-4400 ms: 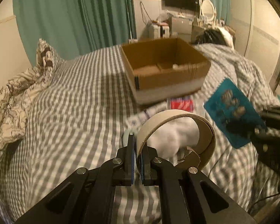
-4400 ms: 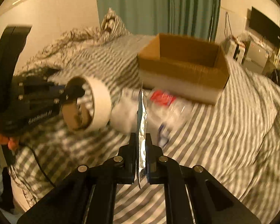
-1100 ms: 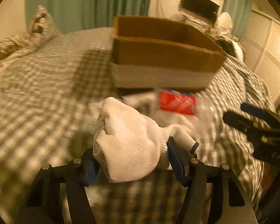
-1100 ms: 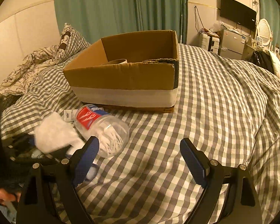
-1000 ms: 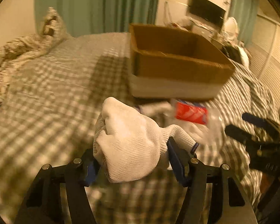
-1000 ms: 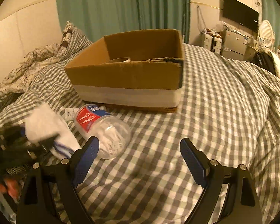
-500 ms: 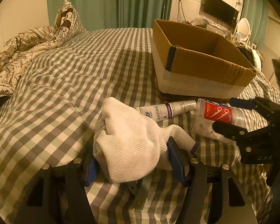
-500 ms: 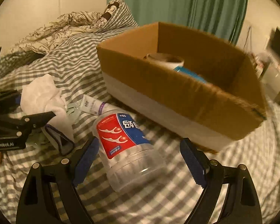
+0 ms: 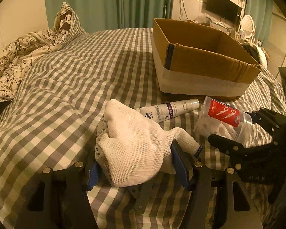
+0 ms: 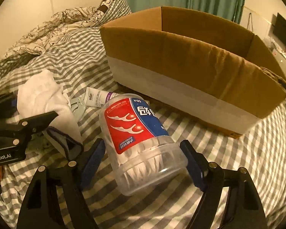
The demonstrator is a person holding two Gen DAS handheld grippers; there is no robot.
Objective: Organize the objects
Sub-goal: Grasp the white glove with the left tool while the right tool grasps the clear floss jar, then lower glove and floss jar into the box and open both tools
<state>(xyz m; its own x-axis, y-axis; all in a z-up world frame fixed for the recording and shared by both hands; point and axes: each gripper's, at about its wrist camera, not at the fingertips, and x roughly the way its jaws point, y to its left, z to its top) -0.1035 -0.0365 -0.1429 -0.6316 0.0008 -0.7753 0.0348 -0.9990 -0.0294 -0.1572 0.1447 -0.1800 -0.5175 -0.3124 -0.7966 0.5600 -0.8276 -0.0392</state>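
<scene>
**Two grippers poised over loose items beside an open carton**

Left wrist view: the left gripper (image 9: 139, 168) has its jaws spread fairly wide around a bunched white knit glove (image 9: 132, 147), whose bulk sits between the blue pads (image 9: 178, 164). The cloth touches or nearly touches both pads; whether it is firmly pinched or only cradled cannot be told, but the glove appears raised off the checked bedcover (image 9: 66, 87), which suggests it is being carried. Beyond it lies a white tube (image 9: 168, 110) on its side, pointing towards the cardboard box (image 9: 202, 63), which stands open-topped further up the bed.

Right wrist view: the right gripper (image 10: 143, 164) is wide open and straddles the base end of a clear plastic jar (image 10: 139, 141) with a red-and-blue label. The jar lies on its side on the bedcover, apparently filled with white picks, its far end near the tube (image 10: 99, 97) and just short of the box (image 10: 196, 72). A small gap shows between each pad and the jar wall, so nothing is gripped. The straddling pose is probably chosen because the round body offers two opposed faces across its width; closing there should stop it rolling.

The box sits close to all remaining items, presumably as the collection point. A pale object (image 10: 77, 103) under the glove (image 10: 43, 97) is too hidden to identify.
</scene>
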